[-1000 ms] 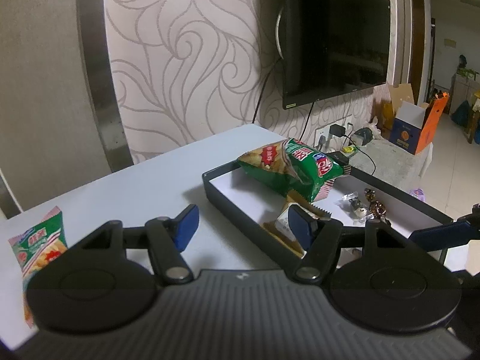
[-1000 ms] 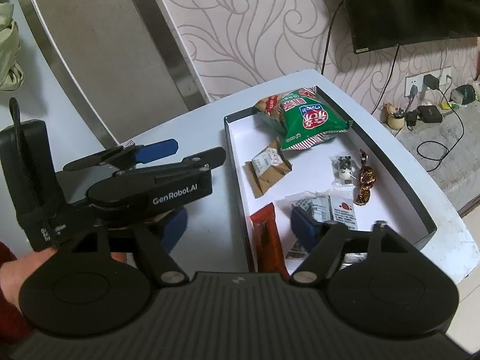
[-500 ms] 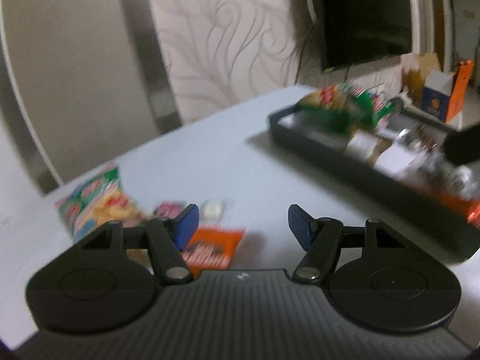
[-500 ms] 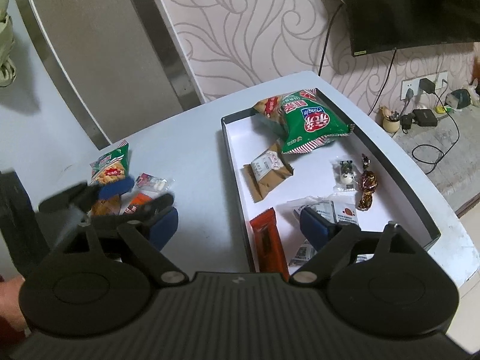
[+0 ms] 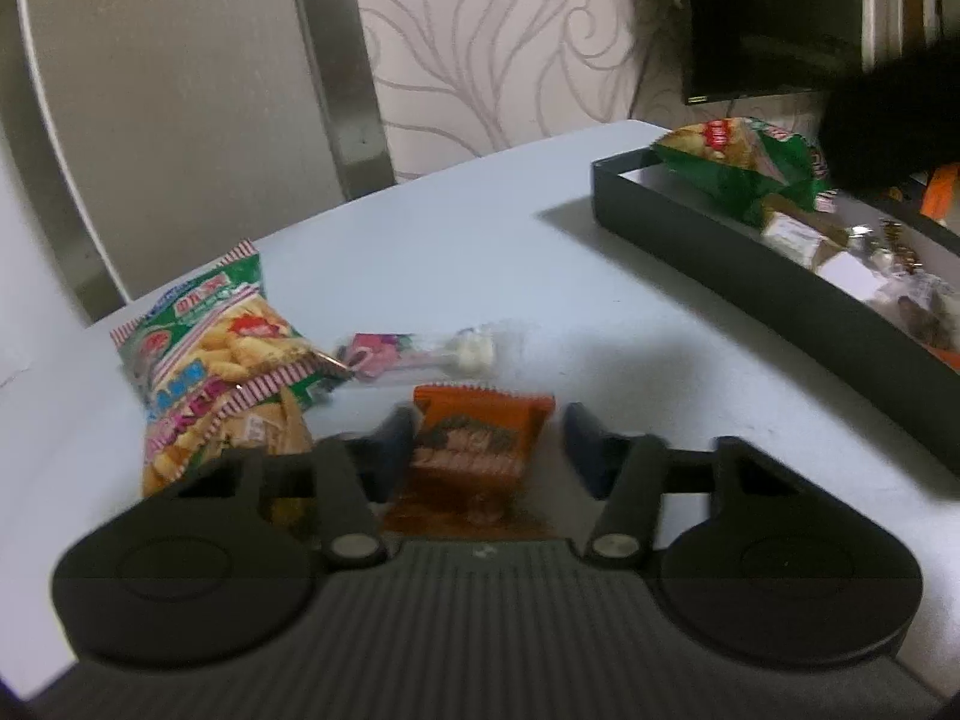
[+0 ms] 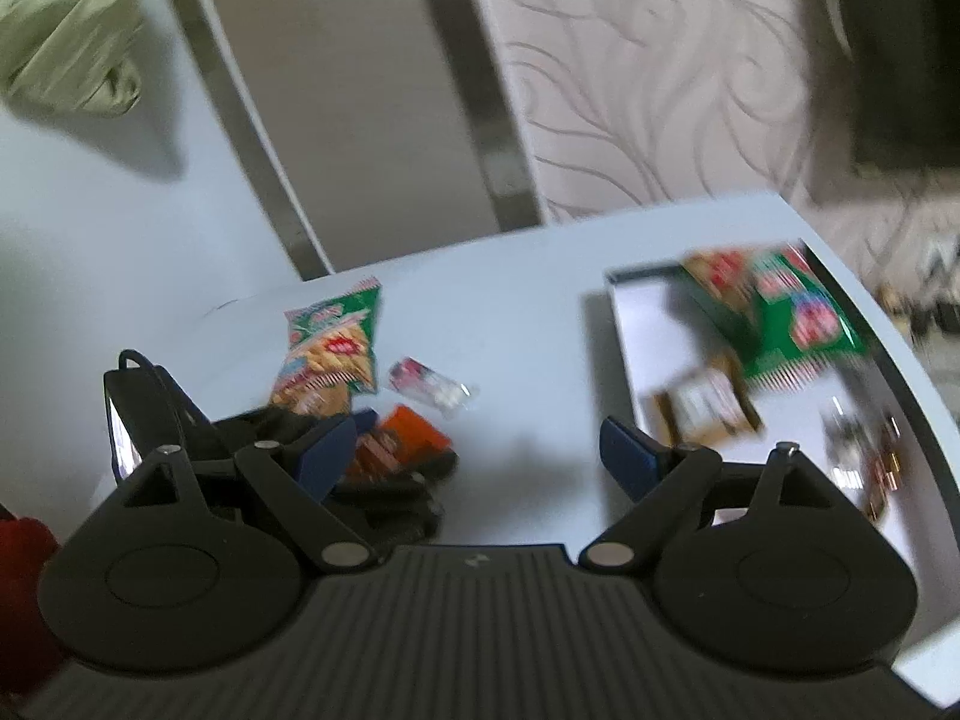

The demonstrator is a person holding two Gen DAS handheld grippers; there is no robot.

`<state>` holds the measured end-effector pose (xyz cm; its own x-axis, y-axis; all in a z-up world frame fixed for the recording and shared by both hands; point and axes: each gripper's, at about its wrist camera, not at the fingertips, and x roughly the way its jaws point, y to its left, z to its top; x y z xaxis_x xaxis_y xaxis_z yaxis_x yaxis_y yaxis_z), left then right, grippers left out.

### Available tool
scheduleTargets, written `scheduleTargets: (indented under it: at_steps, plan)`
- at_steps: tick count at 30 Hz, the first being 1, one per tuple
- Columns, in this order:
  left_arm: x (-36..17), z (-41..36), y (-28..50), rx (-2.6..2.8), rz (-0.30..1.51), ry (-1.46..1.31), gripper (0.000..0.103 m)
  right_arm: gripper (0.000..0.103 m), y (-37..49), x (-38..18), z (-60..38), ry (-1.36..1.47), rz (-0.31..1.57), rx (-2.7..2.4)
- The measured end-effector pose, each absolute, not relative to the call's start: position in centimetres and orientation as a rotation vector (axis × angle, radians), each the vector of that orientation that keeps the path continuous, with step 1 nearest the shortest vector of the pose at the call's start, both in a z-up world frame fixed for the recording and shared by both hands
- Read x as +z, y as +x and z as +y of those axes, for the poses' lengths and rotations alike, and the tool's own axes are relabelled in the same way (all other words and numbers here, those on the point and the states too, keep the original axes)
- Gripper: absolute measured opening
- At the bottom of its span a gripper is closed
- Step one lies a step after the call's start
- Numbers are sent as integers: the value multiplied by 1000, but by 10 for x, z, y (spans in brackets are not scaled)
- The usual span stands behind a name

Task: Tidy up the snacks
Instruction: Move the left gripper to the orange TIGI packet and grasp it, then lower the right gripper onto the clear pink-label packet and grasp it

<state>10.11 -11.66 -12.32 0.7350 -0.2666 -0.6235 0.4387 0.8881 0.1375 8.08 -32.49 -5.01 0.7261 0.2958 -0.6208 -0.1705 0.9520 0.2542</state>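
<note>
Orange foil, a small snack packet (image 5: 480, 438), lies flat on the pale grey tabletop (image 5: 468, 252) between the blue pads of the left gripper (image 5: 489, 441); its jaws have just been closing around the packet, yet a gap shows at the right pad and the blur hides whether the left pad touches, so no grip can be told. Just left of it a green-and-red striped crisp bag (image 5: 216, 348) overlaps a tan wrapper, and a clear-wrapped pink-and-white sweet (image 5: 420, 351) lies just beyond — all three crowd the packet's left and far sides, while bare tabletop stays open to its right. Well apart on that side stands the black rectangular tray with a white floor (image 5: 750, 276), its near wall a raised edge; inside it lie a second green crisp bag (image 6: 780, 312) and several small wrapped snacks. The right gripper (image 6: 474, 456) hangs with jaws spread wide and nothing between them, over the open strip of table between the loose snacks and the tray's left wall.
</note>
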Motion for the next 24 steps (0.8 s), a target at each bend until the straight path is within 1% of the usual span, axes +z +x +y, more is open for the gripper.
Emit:
scheduleTargets:
  at_steps: [4, 7, 13, 19, 20, 21, 22, 23, 24]
  plan:
    - [-123, -104, 86, -391, 651, 242, 40, 91, 107, -50, -305, 87, 686, 295]
    - [-122, -93, 74, -382, 665, 205, 40, 91, 130, -59, -290, 24, 712, 338]
    - [-122, -75, 57, -346, 677, 174, 41, 91, 169, -88, -244, -172, 726, 449]
    - [-121, -66, 50, -318, 685, 160, 41, 90, 201, -120, -226, -245, 787, 467]
    - [-120, -65, 50, -317, 686, 159, 41, 87, 207, -125, -226, -250, 811, 462]
    - [-120, -65, 50, -316, 686, 159, 41, 81, 213, -130, -226, -253, 842, 450]
    - [-119, -64, 50, -317, 685, 158, 41, 66, 220, -136, -228, -246, 888, 434]
    - [-119, -63, 49, -318, 684, 158, 41, 55, 224, -137, -233, -206, 885, 441]
    - [-119, -63, 49, -319, 683, 158, 42, 46, 226, -137, -235, -204, 880, 432]
